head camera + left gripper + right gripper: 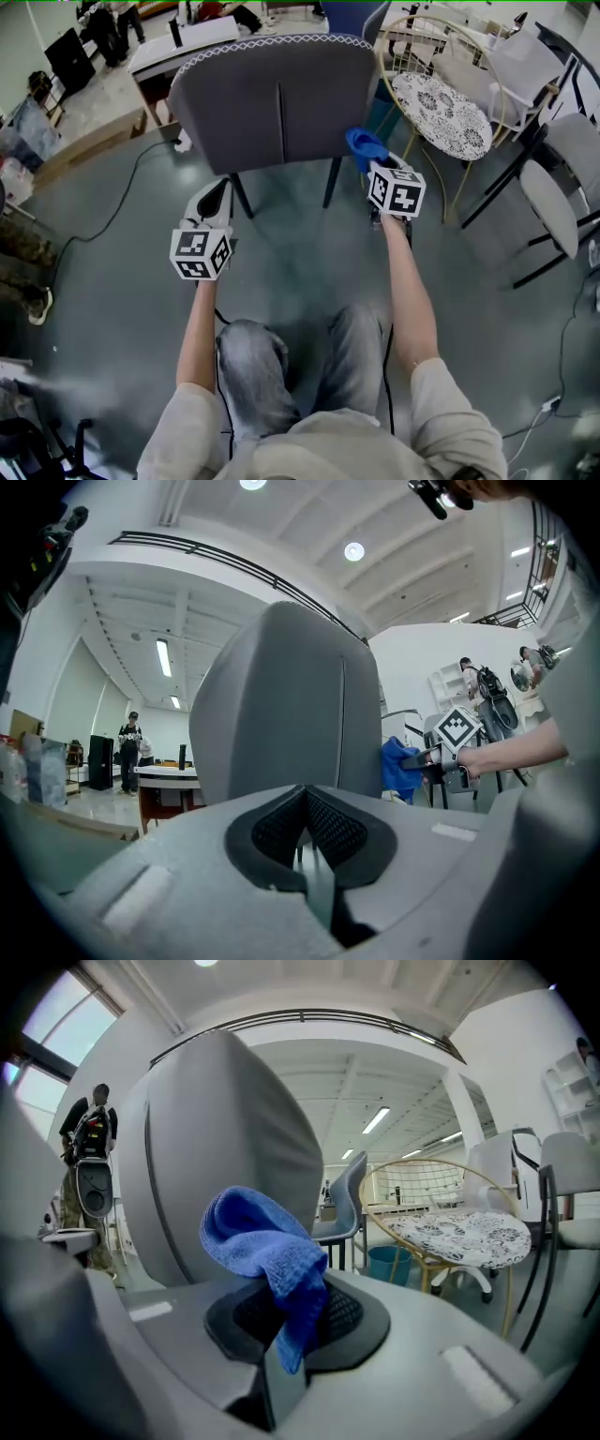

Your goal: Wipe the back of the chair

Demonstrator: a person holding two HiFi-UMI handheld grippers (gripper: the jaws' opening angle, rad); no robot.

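Blue cloth, pinched by only a fold in the closed right gripper, could pull free if dragged hard across the chair back just ahead. That arm reaches forward to the back's lower right edge. The left gripper, closed and empty, hovers below its left side.

Patterned round seat (gold-framed)

We wear a pale short-sleeve tee & grey jeans; left gripper & right gripper are grey plastic w/ blk jaw pads, b/w marker cubes.
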